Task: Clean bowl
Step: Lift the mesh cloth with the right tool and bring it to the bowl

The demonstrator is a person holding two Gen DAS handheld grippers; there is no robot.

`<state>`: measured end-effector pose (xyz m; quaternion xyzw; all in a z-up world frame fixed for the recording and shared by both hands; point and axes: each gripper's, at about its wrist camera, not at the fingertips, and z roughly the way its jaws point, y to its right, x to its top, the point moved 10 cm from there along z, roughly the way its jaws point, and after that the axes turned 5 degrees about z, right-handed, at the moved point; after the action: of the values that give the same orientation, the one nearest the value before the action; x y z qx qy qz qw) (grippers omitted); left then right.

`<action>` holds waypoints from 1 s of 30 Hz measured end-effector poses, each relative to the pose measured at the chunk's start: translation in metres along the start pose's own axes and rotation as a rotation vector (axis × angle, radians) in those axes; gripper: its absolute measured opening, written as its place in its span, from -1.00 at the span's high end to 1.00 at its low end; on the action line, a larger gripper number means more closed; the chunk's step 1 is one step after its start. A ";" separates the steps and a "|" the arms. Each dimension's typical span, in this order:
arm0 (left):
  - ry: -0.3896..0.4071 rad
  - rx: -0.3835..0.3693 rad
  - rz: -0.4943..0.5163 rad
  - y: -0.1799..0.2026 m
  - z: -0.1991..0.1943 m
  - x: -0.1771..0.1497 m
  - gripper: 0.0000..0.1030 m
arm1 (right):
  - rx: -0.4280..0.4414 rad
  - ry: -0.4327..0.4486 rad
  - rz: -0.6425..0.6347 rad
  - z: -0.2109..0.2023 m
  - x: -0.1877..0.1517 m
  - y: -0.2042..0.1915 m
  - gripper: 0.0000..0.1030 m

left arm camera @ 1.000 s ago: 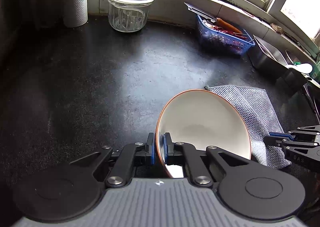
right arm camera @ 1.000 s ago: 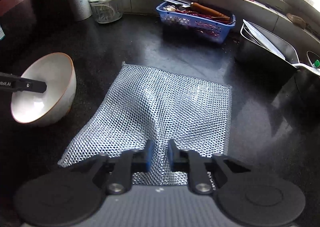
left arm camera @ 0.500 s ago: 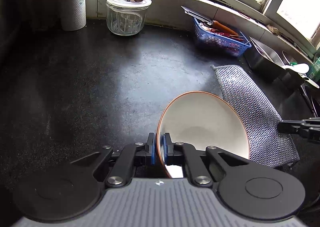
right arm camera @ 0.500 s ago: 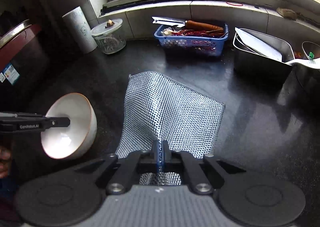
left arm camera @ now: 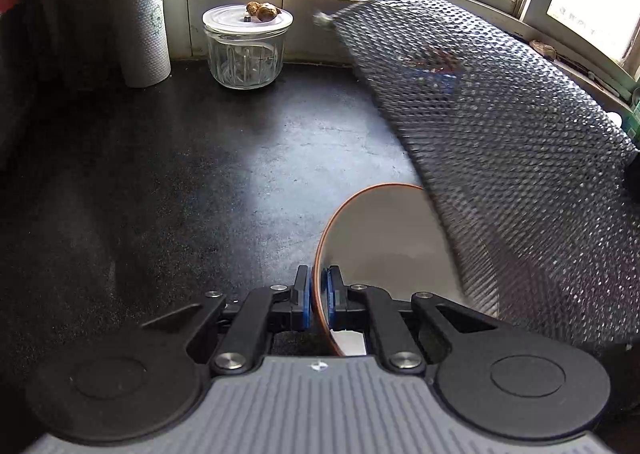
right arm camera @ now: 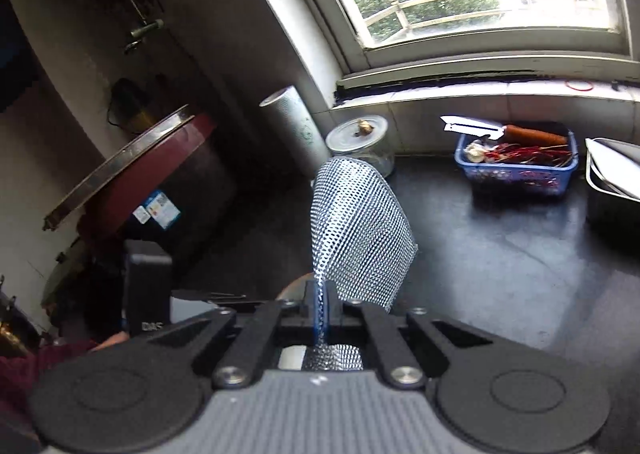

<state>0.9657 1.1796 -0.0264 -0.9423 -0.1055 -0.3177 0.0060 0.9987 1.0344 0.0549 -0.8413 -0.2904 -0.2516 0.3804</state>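
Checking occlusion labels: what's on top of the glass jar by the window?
On the glass jar sits its clear lid, with two brown lumps on it. Contents under the lid are too unclear to identify.

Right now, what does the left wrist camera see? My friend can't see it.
The left gripper pinches the rim of a tilted white bowl over a black counter. A silver mesh cloth hangs above the bowl's right side. A lidded glass jar and paper roll stand behind.
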 end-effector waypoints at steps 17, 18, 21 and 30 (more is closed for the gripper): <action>-0.002 -0.023 0.017 0.000 -0.001 0.000 0.87 | -0.139 -0.303 -0.185 0.109 -0.046 0.032 0.95; -0.002 -0.024 0.019 0.000 -0.001 0.000 0.87 | -0.140 -0.316 -0.195 0.113 -0.047 0.033 0.94; 0.001 -0.029 0.023 0.000 -0.001 0.000 0.86 | -0.146 -0.354 -0.223 0.126 -0.050 0.038 0.94; -0.017 -0.034 -0.002 -0.006 0.002 -0.004 0.86 | -0.087 -0.358 -0.318 0.129 -0.045 0.035 0.90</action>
<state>0.9629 1.1850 -0.0310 -0.9448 -0.1012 -0.3115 -0.0111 1.0167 1.1035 -0.0662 -0.8317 -0.4706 -0.1676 0.2422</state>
